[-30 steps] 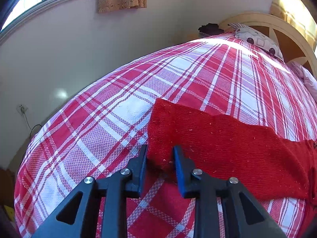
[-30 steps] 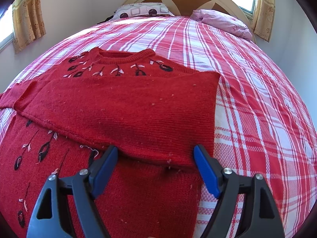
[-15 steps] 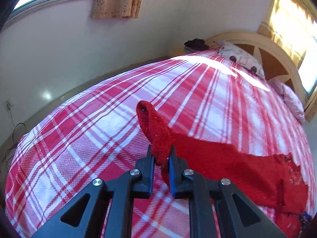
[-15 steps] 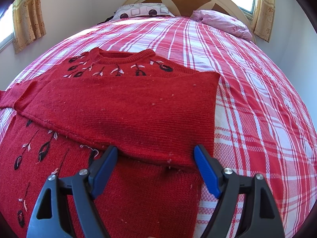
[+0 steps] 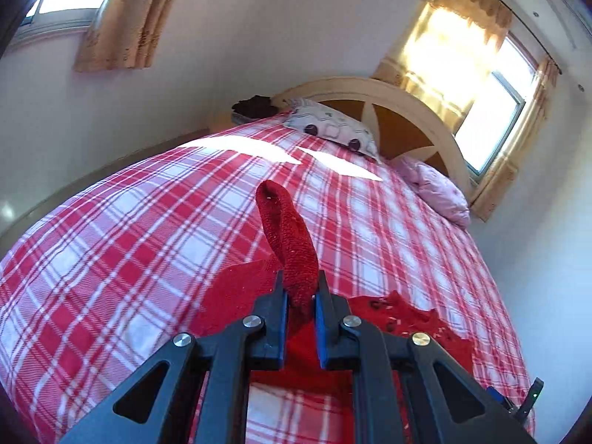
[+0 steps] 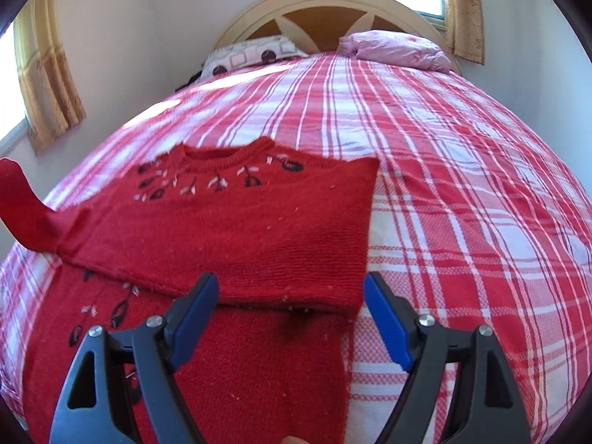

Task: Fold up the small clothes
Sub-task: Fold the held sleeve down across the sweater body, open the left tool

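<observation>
A small red knit sweater [image 6: 236, 222] with dark embroidered flowers lies on the bed, one sleeve folded across its chest. My left gripper [image 5: 300, 305] is shut on the other sleeve's cuff [image 5: 288, 236] and holds it up above the bed; the lifted sleeve [image 6: 22, 211] shows at the left edge of the right wrist view. My right gripper [image 6: 290, 310] is open and empty, hovering just over the folded sleeve's lower edge near the sweater's right side.
The red and white plaid bedspread [image 6: 462, 185] covers the bed. A patterned pillow [image 6: 251, 57] and a pink pillow [image 6: 396, 48] lie by the curved headboard [image 6: 318, 11]. Walls and curtained windows surround the bed.
My left gripper shut on the sleeve cuff and lifted it up, swinging toward the sweater's body. My right gripper rose and tilted slightly, still open.
</observation>
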Action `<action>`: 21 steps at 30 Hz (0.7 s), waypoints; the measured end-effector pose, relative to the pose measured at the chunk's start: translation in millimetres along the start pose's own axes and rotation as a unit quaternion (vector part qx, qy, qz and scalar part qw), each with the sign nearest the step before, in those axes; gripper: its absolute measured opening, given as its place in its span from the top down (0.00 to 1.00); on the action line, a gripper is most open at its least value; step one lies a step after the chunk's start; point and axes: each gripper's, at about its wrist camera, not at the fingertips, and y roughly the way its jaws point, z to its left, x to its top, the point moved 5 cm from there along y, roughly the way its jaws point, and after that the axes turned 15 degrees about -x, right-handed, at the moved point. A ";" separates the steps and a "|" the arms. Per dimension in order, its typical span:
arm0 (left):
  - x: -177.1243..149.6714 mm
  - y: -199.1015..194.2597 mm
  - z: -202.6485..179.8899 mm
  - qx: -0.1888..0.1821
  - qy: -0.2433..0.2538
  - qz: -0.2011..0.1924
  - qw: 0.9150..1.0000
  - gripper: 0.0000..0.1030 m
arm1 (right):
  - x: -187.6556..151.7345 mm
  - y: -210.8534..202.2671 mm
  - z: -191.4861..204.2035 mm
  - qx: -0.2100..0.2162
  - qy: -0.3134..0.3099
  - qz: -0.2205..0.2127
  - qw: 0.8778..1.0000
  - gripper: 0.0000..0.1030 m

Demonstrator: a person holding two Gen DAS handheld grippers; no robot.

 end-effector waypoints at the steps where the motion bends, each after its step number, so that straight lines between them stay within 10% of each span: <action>1: 0.5 4.0 -12.7 -0.011 0.004 0.000 1.000 0.89 | 1.1 -4.0 -3.4 0.000 0.005 -0.008 1.000 0.18; 21: -44.9 103.6 -175.9 -0.142 0.044 0.073 0.986 0.88 | -18.9 -44.9 -58.5 0.020 0.090 -0.089 0.992 0.10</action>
